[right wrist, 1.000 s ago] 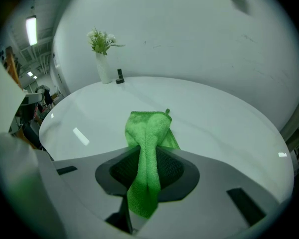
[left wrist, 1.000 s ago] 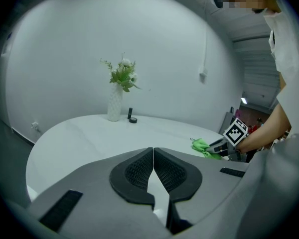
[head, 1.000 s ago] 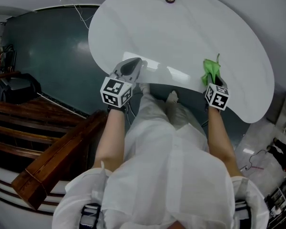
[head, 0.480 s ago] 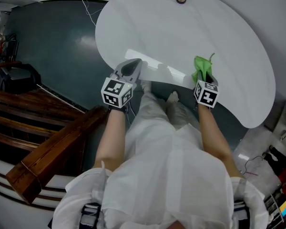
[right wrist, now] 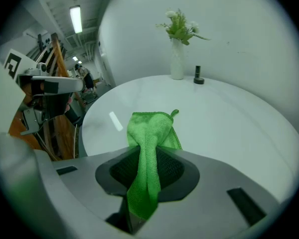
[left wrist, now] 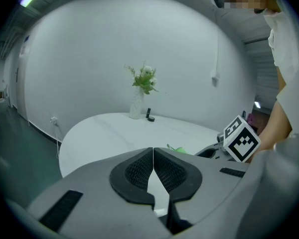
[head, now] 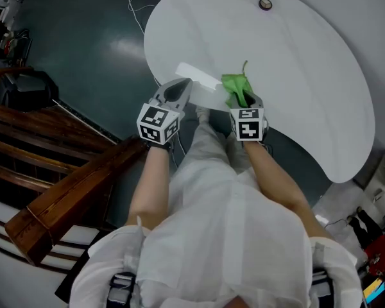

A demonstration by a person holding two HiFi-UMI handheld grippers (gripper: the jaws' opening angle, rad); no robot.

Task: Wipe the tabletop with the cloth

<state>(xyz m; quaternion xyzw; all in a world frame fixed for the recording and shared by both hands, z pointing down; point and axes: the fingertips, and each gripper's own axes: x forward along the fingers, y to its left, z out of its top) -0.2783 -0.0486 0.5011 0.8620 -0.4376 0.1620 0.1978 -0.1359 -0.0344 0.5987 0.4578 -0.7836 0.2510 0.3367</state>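
Jaws of the right gripper (right wrist: 145,158) (head: 242,98) are clamped on a green microfibre cloth (right wrist: 150,131) (head: 234,84). A bunched fold of it runs back between the dark ribbed pads. The rest spills forward past the jaw tips and spreads onto the white rounded counter (right wrist: 229,118) (head: 295,56), its small hanging loop at the far corner. In the head view the cloth lies just inside the counter's near edge, towards its left end, with the gripper directly behind it over that edge.

Jaws of the left gripper (left wrist: 153,159) (head: 178,87) are pressed together at the tips and grip nothing. This gripper is held at the counter's near left edge, close beside the right one, whose marker cube shows at the right of the left gripper view.

At the counter's far edge stand a white vase of pale flowers and green leaves (right wrist: 177,59) (left wrist: 137,102) and, just beside it, a small dark object (right wrist: 198,77) (left wrist: 148,115) (head: 265,2) too small to identify. Left of the counter is a dark green floor (head: 77,50), and nearer the person a brown wooden bench (head: 64,204).
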